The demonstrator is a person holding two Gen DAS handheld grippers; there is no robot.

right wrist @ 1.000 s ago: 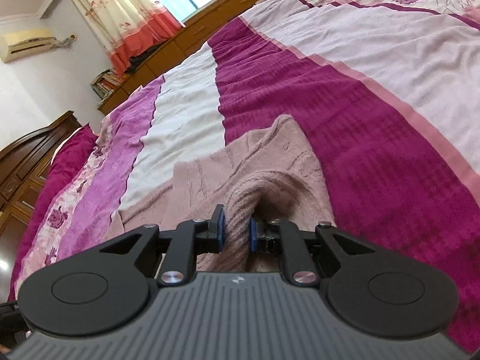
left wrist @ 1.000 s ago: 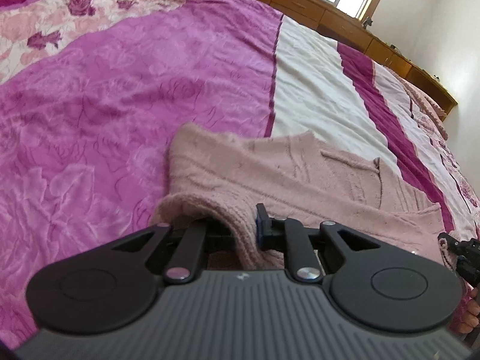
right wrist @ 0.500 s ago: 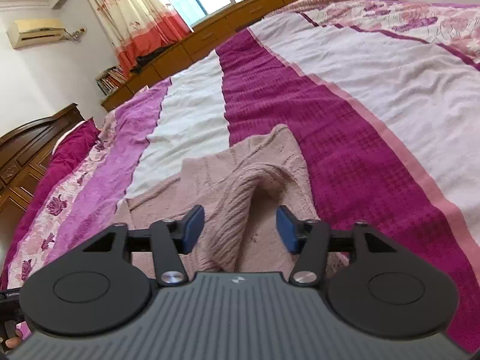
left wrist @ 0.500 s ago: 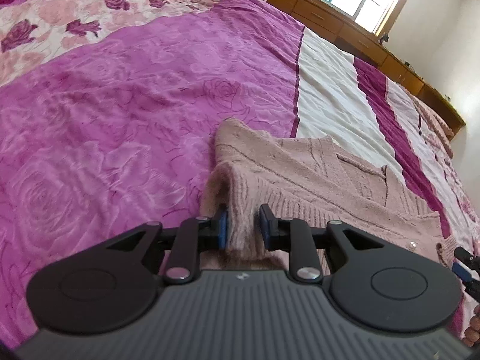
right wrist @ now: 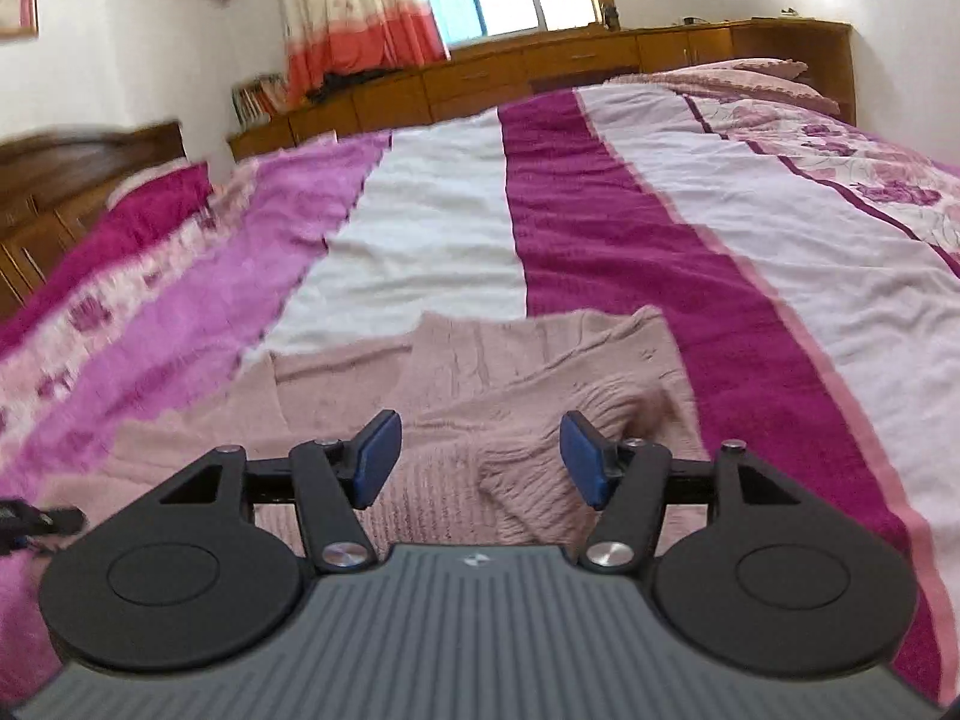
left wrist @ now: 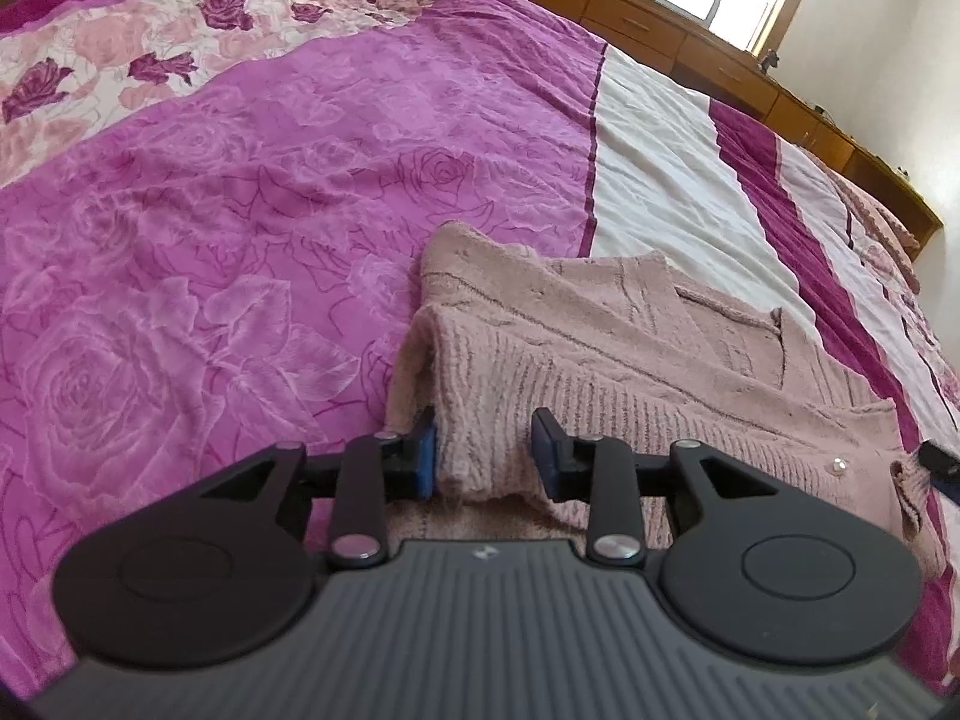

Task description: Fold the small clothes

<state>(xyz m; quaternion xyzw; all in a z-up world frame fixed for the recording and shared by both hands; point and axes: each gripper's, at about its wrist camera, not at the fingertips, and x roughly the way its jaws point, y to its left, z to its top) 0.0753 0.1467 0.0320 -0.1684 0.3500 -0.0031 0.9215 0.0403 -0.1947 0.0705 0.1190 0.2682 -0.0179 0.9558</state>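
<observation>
A small dusty-pink knitted cardigan lies folded on the bed; it also shows in the right wrist view. My left gripper is open, its jaws apart around a ribbed fold of the cardigan's left edge, which rests between them. My right gripper is open wide, and a ribbed sleeve cuff lies loose between its blue pads. A white button shows near the right gripper's tip at the frame edge.
The bed cover has magenta, white and floral stripes. A wooden headboard stands at the left and low wooden cabinets run under the window. A pink pillow lies at the far right.
Both grippers were shut on the cardigan's folded edges a second ago. The right one opened first and now stands wide; the left one has now opened too. The cloth has dropped onto the bed.
</observation>
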